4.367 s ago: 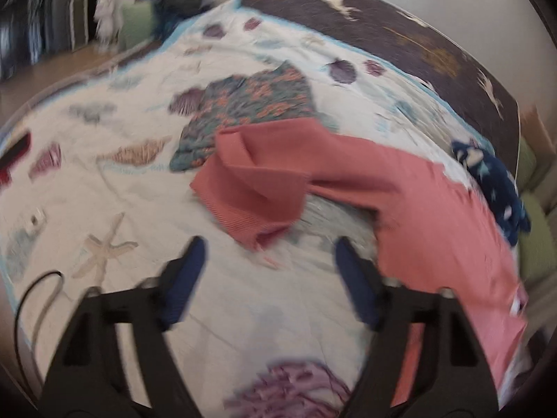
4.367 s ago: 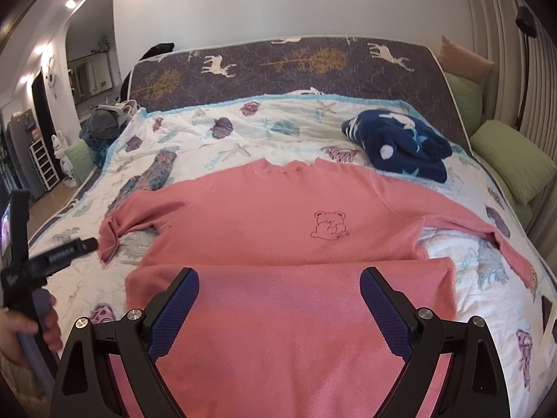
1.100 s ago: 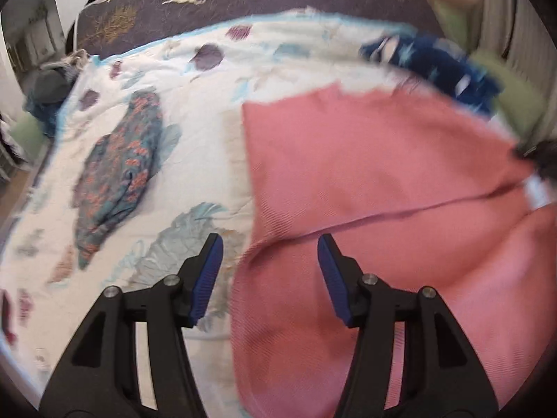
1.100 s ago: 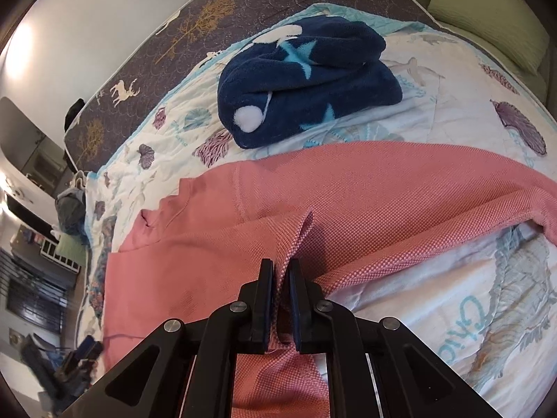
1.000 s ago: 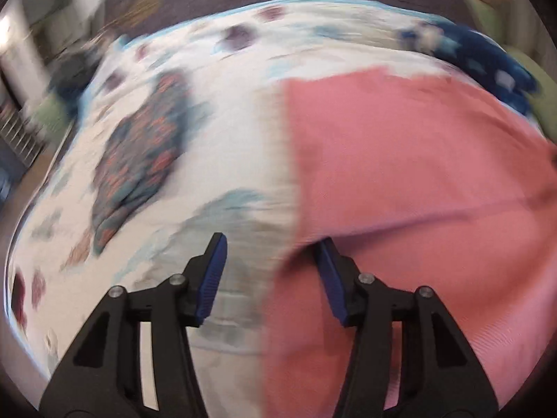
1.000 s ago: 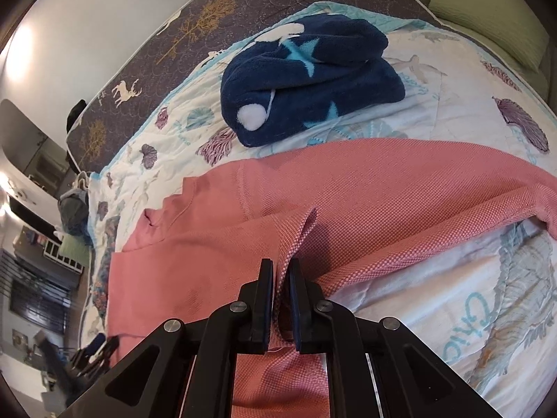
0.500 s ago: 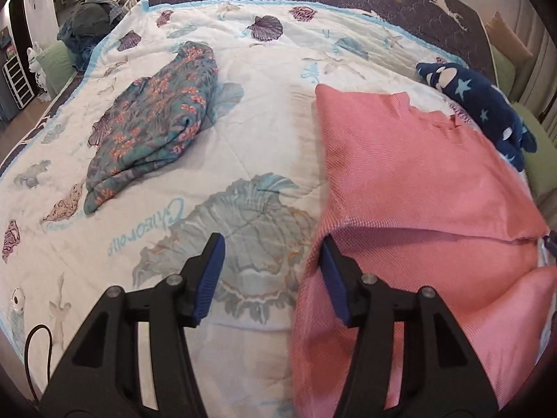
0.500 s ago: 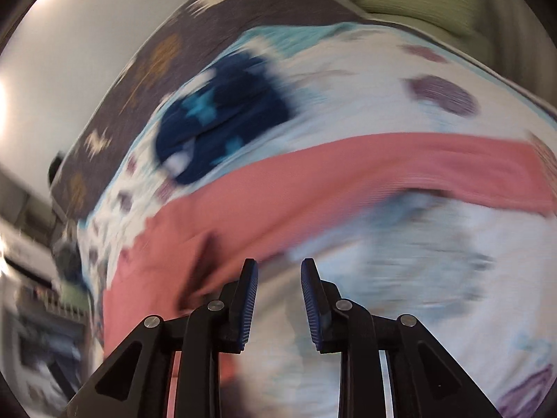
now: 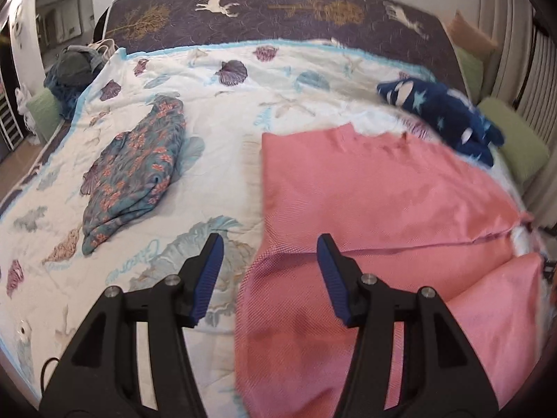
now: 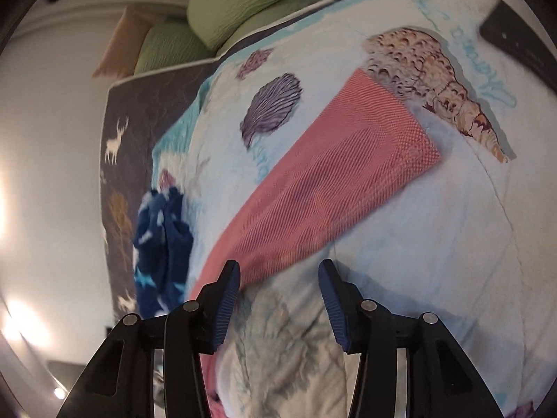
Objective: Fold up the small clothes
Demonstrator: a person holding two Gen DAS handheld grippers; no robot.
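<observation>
Left wrist view: hovering with left hand-held gripper (image 9: 266,264) apart, empty, over pink sweater (image 9: 383,202) lying on bed (image 9: 216,111), 1 side folded in.

Right wrist view: right hand-held gripper (image 10: 278,292) just opening, nothing clamped, nearing outstretched sleeve (image 10: 334,181), awaiting folding.

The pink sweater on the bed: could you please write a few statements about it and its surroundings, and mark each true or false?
1. The pink sweater lies on the shell-print quilt. True.
2. The right gripper is clamped on the sleeve. False: its fingers stand apart, nothing pinched.
3. A floral garment lies left of the sweater in the left wrist view. True.
4. The navy star blanket covers the sweater. False: it lies beyond it, near the green pillows.
5. The left gripper is open. True.
</observation>
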